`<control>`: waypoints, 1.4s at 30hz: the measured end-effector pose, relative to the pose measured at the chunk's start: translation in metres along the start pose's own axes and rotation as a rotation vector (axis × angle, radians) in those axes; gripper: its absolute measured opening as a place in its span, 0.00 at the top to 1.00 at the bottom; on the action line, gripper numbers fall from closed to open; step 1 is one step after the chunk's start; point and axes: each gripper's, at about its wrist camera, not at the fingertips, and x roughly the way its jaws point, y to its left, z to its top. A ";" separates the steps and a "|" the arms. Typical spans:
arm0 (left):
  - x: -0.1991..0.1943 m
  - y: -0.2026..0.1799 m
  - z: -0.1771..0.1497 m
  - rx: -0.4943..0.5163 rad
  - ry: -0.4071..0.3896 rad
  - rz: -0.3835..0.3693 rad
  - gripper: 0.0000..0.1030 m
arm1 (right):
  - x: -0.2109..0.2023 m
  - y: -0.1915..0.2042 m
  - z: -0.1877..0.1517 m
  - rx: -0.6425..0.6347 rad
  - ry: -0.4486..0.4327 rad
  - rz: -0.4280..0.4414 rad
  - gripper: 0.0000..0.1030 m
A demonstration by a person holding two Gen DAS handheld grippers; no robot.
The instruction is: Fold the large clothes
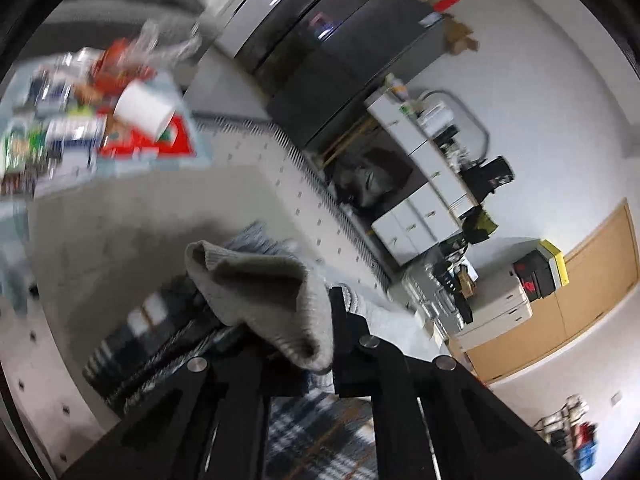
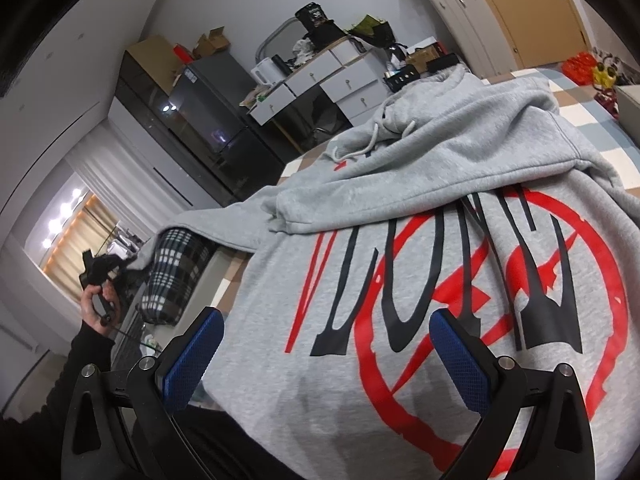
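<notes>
Clamping the ribbed grey cuff (image 1: 280, 304) of the grey hoodie (image 2: 400, 184), the left gripper (image 1: 320, 344) has its jaws closed tight on the fabric at the bed's edge. Right gripper (image 2: 324, 344) hangs spread wide, holding nothing, over the hoodie's red-and-black print. Plaid blanket (image 2: 176, 276) bunched beside the sleeve. White dresser (image 2: 340, 80) and dark cabinet (image 2: 168, 120) stand beyond, floor gap between.

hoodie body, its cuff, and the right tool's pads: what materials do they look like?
Hoodie: heathered grey fleece-type knit, matte, probably a cotton blend; print looks like smooth ink or vinyl. Cuff, pinched in the left tool: ribbed knit. Right tool pads: blue, fine grid texture, likely rubber.
</notes>
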 end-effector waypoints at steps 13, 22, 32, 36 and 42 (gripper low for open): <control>-0.026 -0.079 0.033 0.203 -0.025 -0.176 0.98 | 0.036 0.126 0.045 -0.301 0.042 0.121 0.00; -0.035 -0.116 0.039 0.300 0.017 -0.292 0.98 | 0.182 0.322 0.089 -0.696 0.114 0.145 0.00; -0.038 -0.144 0.028 0.421 0.075 -0.389 0.98 | 0.278 0.386 0.099 -0.687 -0.019 0.146 0.21; -0.042 -0.167 0.025 0.465 0.086 -0.422 0.98 | 0.275 0.367 0.114 -0.596 0.035 0.135 0.91; -0.048 -0.229 -0.009 0.535 0.114 -0.509 0.98 | 0.214 0.306 0.147 -0.436 -0.021 0.194 0.93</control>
